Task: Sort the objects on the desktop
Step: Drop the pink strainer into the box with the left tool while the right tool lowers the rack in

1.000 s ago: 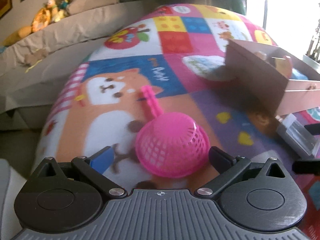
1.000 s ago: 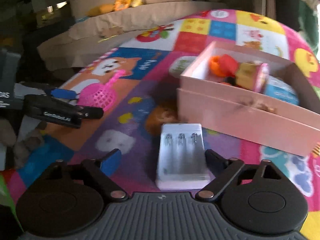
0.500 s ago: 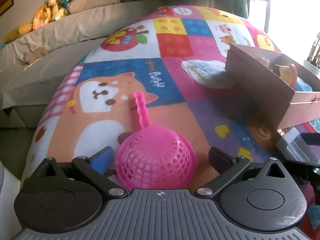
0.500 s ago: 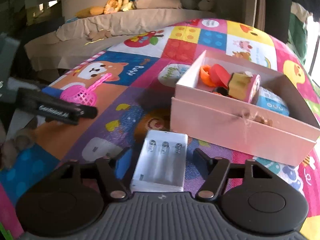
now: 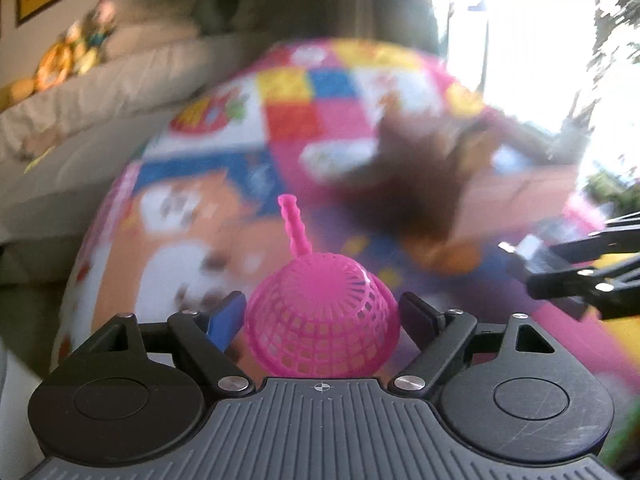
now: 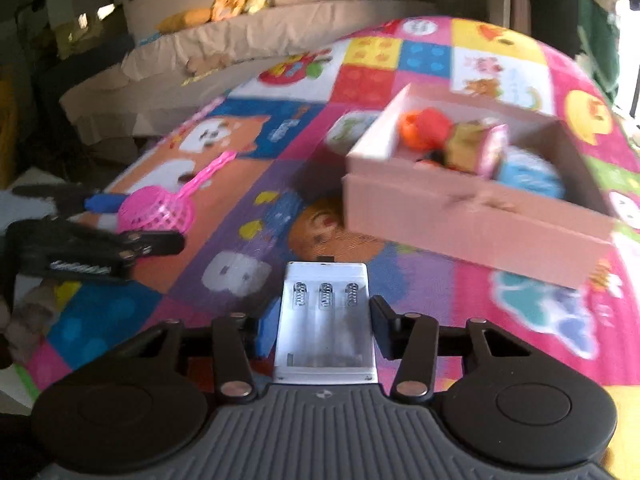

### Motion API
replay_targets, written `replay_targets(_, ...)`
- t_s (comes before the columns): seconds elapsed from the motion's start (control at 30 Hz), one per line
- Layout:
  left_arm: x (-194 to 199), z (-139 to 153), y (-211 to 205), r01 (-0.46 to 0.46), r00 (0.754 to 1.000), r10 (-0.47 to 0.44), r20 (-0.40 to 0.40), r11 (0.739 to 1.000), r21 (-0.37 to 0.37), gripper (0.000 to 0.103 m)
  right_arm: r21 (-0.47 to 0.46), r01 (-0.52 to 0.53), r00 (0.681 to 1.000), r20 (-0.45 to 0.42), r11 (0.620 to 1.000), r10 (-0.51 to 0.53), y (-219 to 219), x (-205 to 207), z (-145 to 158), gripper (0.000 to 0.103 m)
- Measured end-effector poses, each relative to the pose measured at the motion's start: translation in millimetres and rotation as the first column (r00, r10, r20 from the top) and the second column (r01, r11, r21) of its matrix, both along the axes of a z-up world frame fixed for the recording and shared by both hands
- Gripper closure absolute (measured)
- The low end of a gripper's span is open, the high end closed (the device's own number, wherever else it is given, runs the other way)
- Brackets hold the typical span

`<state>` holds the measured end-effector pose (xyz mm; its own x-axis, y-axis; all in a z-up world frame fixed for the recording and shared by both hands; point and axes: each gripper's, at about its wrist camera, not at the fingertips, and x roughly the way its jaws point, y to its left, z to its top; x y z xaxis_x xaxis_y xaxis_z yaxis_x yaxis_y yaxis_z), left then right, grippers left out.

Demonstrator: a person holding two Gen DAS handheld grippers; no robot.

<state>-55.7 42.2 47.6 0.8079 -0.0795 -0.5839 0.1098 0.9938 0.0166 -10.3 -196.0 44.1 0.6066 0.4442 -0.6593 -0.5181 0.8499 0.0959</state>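
While a patchwork play mat (image 6: 404, 60) of bright cartoon squares covers the whole surface, a pale pink cardboard box (image 6: 472, 216) sits on it, open-topped and rectangular. Inside lie an orange toy, a tan block with a pink edge and a pale blue rounded thing; the left wrist view shows that box only as a dark blur.

Next in size, the left gripper (image 5: 320, 312) is closing on a pink plastic strainer (image 5: 322, 324), a dome of open mesh turned upside down, its ridged handle pointing away. Both pads touch its rim.

Smaller, the right gripper (image 6: 322, 320) is closing on a white battery holder (image 6: 325, 316), a flat rectangular case with three metal springs at its far end; the pads press its long sides.
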Motion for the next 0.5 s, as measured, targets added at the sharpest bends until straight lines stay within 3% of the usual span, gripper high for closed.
replay_targets(0.1, 2.1, 52.4, -22.6, 0.085, 0.983, -0.086, 0.164, 0.996, 0.011, 0.015, 0.050, 0.064, 0.991, 0.118, 0.997, -0.070, -32.8, -5.1, 45.6, 0.055)
replay_targets(0.23, 35.1, 96.2, -68.5, 0.185, 0.928, -0.191, 0.321, 0.981, 0.048, 0.015, 0.081, 0.147, 0.943, 0.288, 0.986, -0.164, -62.0, -4.2, 99.1, 0.055)
replay_targets(0.37, 101.5, 80.6, -110.4, 0.192, 0.944, -0.181, 0.277, 0.981, -0.011, 0.015, 0.092, 0.214, 0.908, 0.349, 0.972, -0.233, -79.3, 14.4, 116.6, 0.055)
replay_targets(0.5, 147.0, 31.2, -132.4, 0.197, 0.974, -0.195, 0.112, 0.980, -0.007, 0.010, 0.089, 0.251, 0.910, 0.317, 0.964, -0.266, -86.8, 46.4, 108.4, 0.055)
